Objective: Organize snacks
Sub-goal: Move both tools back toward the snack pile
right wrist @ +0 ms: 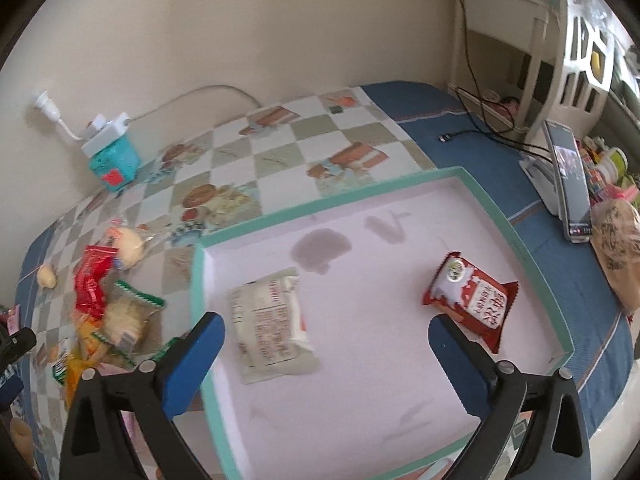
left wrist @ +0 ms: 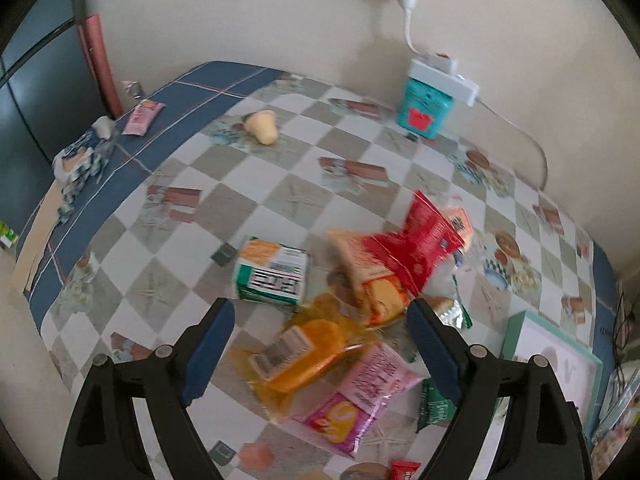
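1. Teal box (right wrist: 114, 166) under white power strip (right wrist: 105, 133), by wall.
2. Phone (right wrist: 570, 184) propped upright at table's right edge.
3. Black cable (right wrist: 472, 128) on blue cloth (right wrist: 460, 148).

My fingers (right wrist: 200, 360) carry blue pads on black arms. The tabletop (left wrist: 280, 184) wears a grey-and-white checked cloth with a blue border. The tray (right wrist: 516, 236) is pale pink inside, mint-green at its rim; in it lie a white packet (right wrist: 272, 320) and a red-and-white packet (right wrist: 472, 300).

Both claws (left wrist: 320, 344) (right wrist: 326, 354) agape (tilted downward)
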